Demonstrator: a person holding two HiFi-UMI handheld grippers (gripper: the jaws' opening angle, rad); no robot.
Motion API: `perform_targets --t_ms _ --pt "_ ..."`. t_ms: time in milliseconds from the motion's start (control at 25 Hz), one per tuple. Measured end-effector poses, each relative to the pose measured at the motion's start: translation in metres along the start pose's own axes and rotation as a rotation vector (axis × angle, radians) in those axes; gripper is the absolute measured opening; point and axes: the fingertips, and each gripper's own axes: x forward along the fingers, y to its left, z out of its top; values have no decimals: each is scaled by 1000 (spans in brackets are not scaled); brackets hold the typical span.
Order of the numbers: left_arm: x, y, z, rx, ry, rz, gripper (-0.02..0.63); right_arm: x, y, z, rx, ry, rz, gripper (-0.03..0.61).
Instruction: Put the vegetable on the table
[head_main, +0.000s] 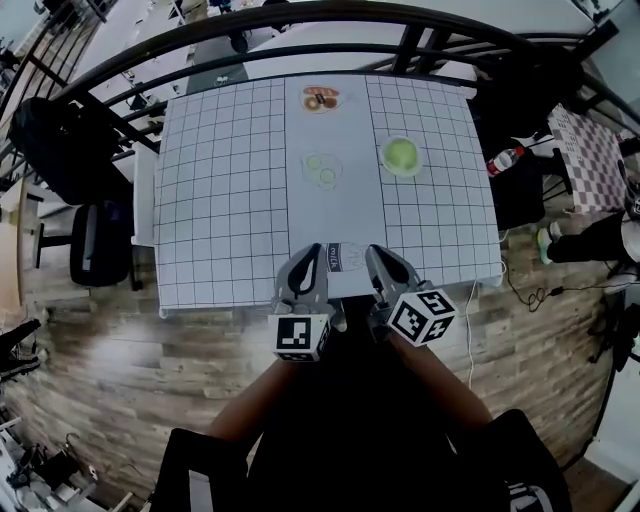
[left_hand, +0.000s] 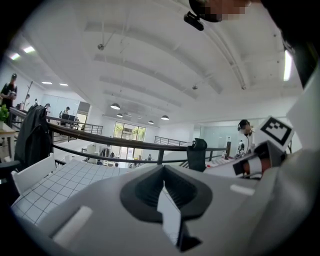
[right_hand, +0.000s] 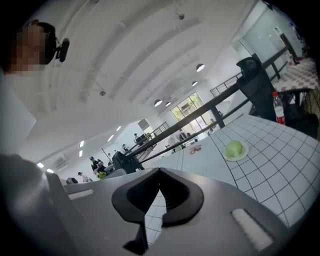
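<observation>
The left gripper (head_main: 311, 252) sits at the near edge of the gridded desk (head_main: 220, 200), jaws closed together with nothing between them. Farther off, mid-desk, is a clear dish of pale slices (head_main: 322, 168), and beyond it a small plate of food (head_main: 321, 98). The right gripper (head_main: 376, 252), beside the left, is likewise closed and empty. The green vegetable (head_main: 401, 154) rests on a plate (head_main: 403, 175) at far right.

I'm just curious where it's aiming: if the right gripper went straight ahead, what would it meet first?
Likely nothing nearby: the right gripper points over the table, left of the green vegetable, toward the black railing; depth is unclear.
</observation>
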Motion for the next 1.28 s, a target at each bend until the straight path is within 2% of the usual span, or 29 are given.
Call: perform_targets --t_ms 200,360,600,720,920,1280 --pt "-16 6 7 -3 -18 5 8 -1 34 -3 -159 -39 22 -2" --pt "-29 8 11 -7 -32 -12 8 -4 56 -1 -273 -88 -6 -2" --pt "-37 -7 10 30 -57 -80 8 -5 71 -3 -394 -137 -55 -2" --pt "-35 -2 18 42 -85 -79 8 -7 72 6 -458 -174 -100 -2" --pt "-31 16 31 30 -117 -37 8 -12 73 15 -490 -217 -134 -3" --pt "-23 10 24 76 -109 -80 8 -14 70 18 -488 -243 -159 -3"
